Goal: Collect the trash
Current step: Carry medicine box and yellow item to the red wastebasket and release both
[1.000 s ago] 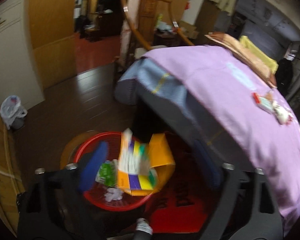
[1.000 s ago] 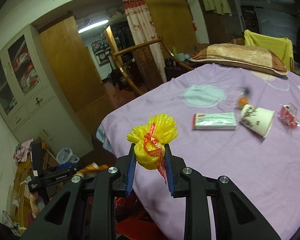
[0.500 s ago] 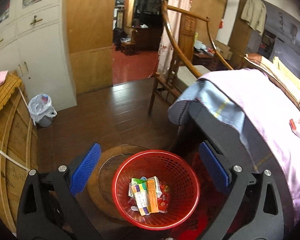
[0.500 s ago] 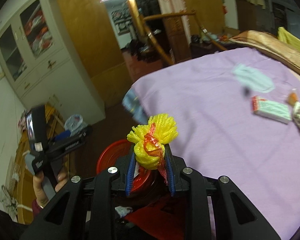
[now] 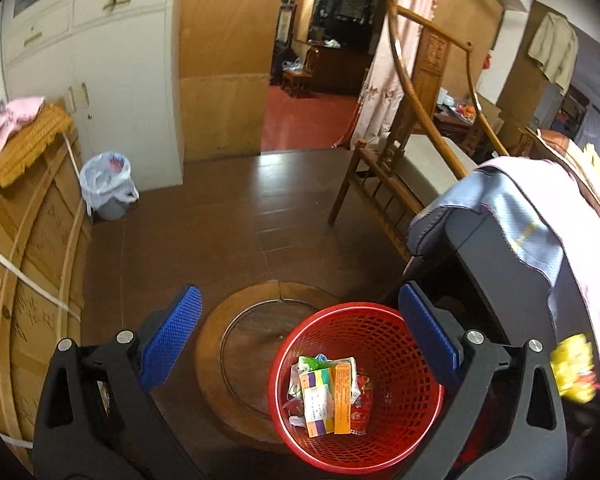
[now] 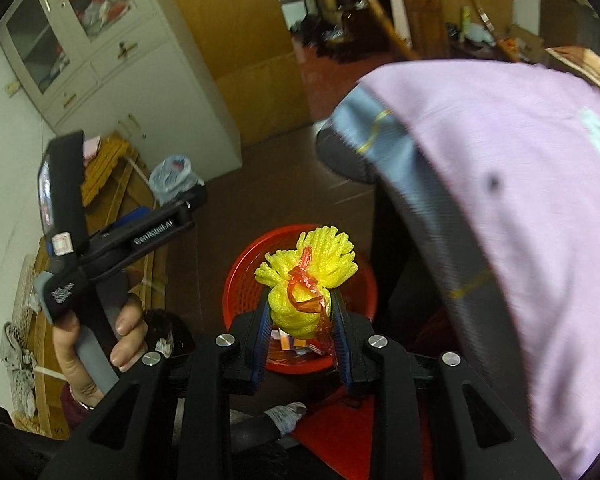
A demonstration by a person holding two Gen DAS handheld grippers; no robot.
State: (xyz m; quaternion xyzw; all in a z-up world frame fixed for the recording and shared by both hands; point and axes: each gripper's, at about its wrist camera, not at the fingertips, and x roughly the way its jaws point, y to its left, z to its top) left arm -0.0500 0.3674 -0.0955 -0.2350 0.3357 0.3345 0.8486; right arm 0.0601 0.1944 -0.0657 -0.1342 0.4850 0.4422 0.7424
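A red mesh waste basket stands on the dark wood floor by the bed corner and holds small boxes and wrappers. My left gripper is open and empty above and left of the basket. My right gripper is shut on a yellow foam net with a red strip and holds it directly over the basket. The net shows blurred at the right edge of the left wrist view. The left gripper shows in the right wrist view, held by a hand.
The bed with a purple sheet rises right of the basket. A wooden chair stands beyond it. A bagged bin sits by the white cupboard. A cardboard crate lines the left. A round wooden board lies under the basket.
The boxes left my left gripper and now lie in the basket; the left gripper rose and drew back. My right gripper carried the yellow net from over the bed to above the basket.
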